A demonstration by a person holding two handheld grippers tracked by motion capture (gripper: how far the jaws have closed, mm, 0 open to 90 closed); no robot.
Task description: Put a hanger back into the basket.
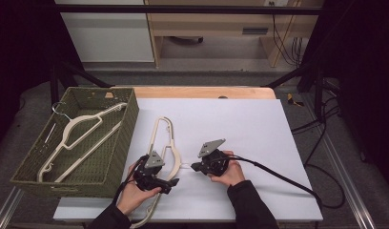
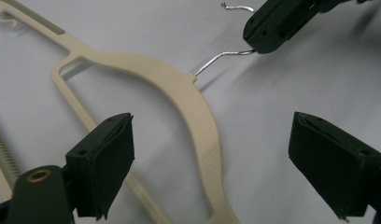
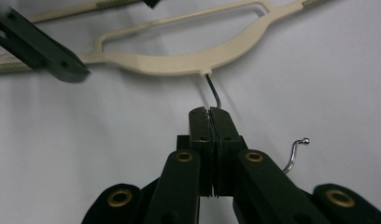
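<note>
Our right tongs (image 3: 210,112) clamped tight on the wire hook (image 3: 214,95), cream hanger (image 2: 179,88) flat on the desk (image 1: 259,129), our left tongs (image 2: 212,154) gaping wide over it, gripping nothing

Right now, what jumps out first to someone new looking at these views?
The right hand-held gripper is shut on the wire hook of a cream hanger lying mid-table. The left hand-held gripper hangs open over the hanger's shoulder. At far left, a green woven basket holds another hanger.

The white worktop (image 1: 240,124) is evenly lit from above; soft shadows are cast, while the surroundings are left dark.
</note>
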